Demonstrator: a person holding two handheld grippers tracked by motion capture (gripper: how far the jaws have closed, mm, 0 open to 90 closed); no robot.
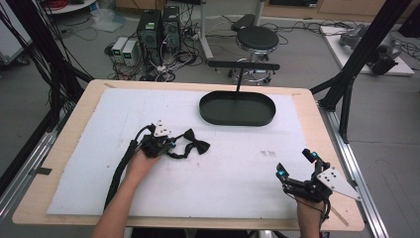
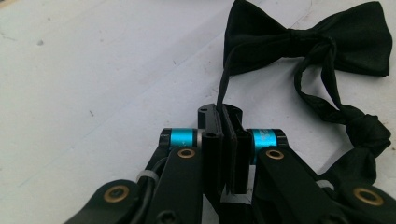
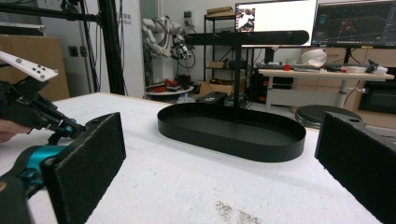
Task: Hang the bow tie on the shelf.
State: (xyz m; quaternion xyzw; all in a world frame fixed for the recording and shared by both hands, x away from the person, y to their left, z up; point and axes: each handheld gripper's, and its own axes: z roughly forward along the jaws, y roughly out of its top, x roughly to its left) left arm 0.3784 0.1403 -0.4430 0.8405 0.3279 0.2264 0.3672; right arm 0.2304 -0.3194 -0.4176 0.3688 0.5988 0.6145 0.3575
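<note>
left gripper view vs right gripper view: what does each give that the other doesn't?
Left gripper view alone: the left gripper with its jaws shut on the thin black strap of the black bow tie, plus the knotted loop of strap trailing to one side.

Right gripper view alone: the right gripper with its jaws wide apart and nothing between them, the black oval tray with its T-shaped stand, and the room behind.

Both: the white mat covering the table.

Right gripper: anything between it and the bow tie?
No. In the high view only bare white mat separates the open right gripper from the bow tie, whose strap the left gripper pinches.
</note>
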